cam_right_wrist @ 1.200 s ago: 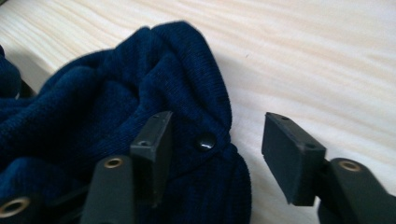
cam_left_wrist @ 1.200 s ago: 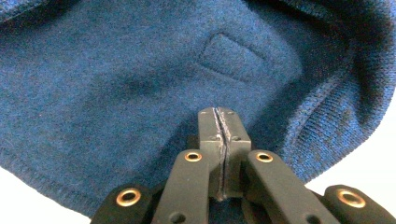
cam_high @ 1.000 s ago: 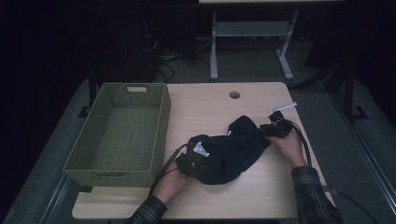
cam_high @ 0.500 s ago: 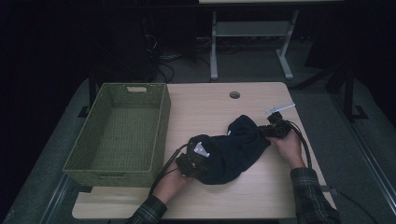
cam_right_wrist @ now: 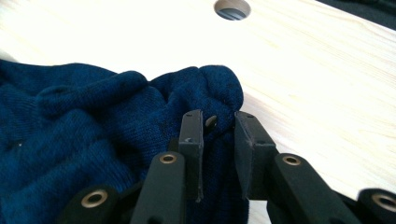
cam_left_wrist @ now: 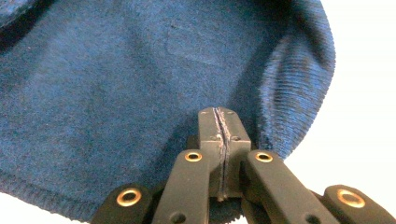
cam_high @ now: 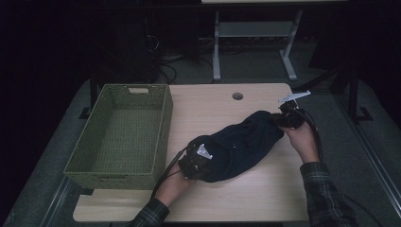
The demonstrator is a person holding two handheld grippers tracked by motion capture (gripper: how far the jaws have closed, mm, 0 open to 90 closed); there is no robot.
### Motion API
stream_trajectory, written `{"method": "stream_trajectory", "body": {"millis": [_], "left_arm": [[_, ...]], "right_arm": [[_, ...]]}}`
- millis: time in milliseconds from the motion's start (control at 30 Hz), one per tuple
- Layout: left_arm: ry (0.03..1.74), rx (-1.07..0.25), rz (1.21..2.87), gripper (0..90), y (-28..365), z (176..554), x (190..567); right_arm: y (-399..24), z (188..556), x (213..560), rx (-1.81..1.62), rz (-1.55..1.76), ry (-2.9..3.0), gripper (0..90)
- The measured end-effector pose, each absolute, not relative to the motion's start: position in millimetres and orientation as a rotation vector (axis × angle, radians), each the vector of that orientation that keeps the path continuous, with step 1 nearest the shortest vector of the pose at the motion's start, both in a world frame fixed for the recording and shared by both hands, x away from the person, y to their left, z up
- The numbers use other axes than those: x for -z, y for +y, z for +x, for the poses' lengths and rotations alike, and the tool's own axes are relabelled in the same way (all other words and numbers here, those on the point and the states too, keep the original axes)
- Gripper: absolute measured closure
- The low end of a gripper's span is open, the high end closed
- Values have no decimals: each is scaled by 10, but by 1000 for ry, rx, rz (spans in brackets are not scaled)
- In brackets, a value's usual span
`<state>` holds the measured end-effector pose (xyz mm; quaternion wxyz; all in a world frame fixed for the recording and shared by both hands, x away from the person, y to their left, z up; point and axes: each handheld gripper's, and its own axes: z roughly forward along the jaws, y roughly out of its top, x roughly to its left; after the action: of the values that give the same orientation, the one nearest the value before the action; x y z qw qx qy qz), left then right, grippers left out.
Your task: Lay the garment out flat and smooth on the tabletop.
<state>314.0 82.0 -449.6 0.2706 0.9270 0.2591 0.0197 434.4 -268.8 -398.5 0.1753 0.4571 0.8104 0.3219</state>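
Pale wooden table (cam_high: pixel 227 203): dark blue knitted garment (cam_high: pixel 241 144) lies bunched at centre-right, running from near-left to far-right. Its far-right end sits close to the table's right edge; bare wood is open on the far side, up to the round cable hole (cam_high: pixel 237 96), and along the near edge. Green woven rectangular basket (cam_high: pixel 120 135) stands at left, apart from the garment, its left side hanging past the table's left edge.

Left gripper (cam_left_wrist: pixel 220 140) at the garment's near-left end: jaws pressed together with a thin fold of knit pinched in the seam.

Right gripper (cam_right_wrist: pixel 218 140) at the far-right end: jaws have just been closing, now clamped on a bunched fold of knit.

No readable writing or labels.
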Motion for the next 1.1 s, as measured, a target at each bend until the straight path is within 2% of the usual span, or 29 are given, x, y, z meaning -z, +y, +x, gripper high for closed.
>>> {"method": "stream_trajectory", "body": {"millis": [133,500,700,800,1100], "left_arm": [[697,-54,2499,895,819,3139,4495],[695,-59,2496,895,818,3137,4500],[699,-57,2494,895,818,3138,4500],[700,-56,2494,895,817,3139,4500],[712,-50,2479,895,818,3141,4507]], "right_arm": [[-2718,4422,4015,-857,1312,2292,736],[-2881,4518,4459,-798,1470,2309,723],[-2922,4395,4436,-879,1449,2290,535],[-2954,4333,4345,-911,1445,2271,512],[-2950,4035,4069,-955,1381,2251,667]]}}
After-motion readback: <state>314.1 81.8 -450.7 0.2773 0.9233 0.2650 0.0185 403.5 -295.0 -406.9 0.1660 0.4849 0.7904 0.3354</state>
